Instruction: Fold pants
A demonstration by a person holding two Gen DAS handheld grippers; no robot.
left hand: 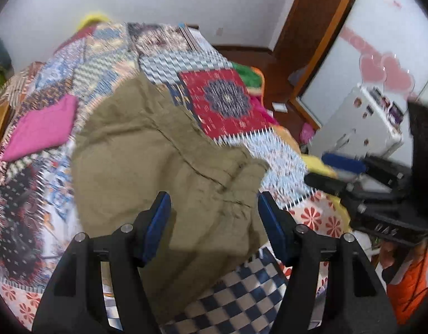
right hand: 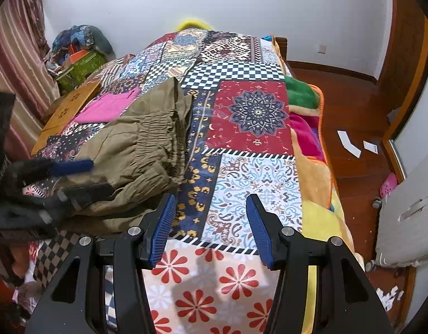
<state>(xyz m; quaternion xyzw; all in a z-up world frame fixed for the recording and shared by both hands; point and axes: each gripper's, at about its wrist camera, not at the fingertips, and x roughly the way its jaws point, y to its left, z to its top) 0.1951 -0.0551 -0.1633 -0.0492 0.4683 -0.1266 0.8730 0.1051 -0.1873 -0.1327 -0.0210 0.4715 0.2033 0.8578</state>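
olive pants (left hand: 163,150) lie bunched on the bed (right hand: 250,167). left gripper (left hand: 212,208) jaws open over them, holding nothing. right gripper (right hand: 211,214) jaws open, empty.

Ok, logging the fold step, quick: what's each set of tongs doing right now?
Left tongs: open over the olive pants, pads not pressing the cloth.
Right tongs: open, nothing between them, over the patchwork bedspread.

Olive pants (left hand: 163,156) spread on a patchwork bedspread (left hand: 225,103), left gripper (left hand: 212,211) over their near edge with jaws apart and clear of the cloth, pink folded cloth (left hand: 41,128) beside, right gripper (left hand: 350,172) blurred at right
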